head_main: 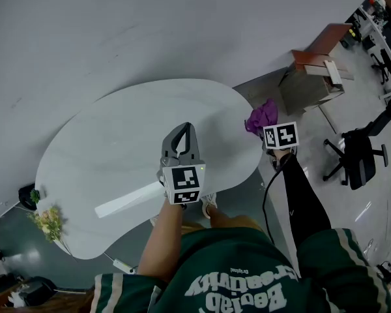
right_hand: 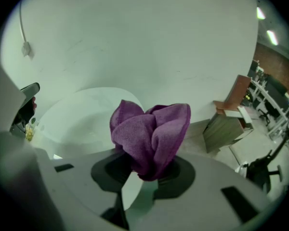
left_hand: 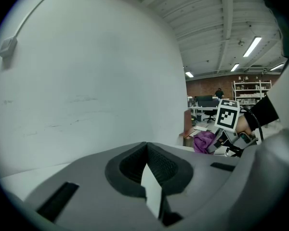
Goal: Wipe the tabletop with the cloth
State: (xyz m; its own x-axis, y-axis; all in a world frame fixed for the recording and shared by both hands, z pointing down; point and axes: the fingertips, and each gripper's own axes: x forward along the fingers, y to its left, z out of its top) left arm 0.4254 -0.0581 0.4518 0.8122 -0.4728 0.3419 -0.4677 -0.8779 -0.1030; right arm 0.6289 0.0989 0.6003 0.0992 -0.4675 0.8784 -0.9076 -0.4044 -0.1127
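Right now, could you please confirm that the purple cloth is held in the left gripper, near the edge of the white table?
Not quite. The purple cloth is held in the right gripper, not the left, as the right gripper view shows. The left gripper is shut on nothing. The cloth is indeed near the edge of the white table.

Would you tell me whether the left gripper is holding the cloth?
No, the cloth is clamped in the right gripper, while the left gripper has its jaws shut on nothing.
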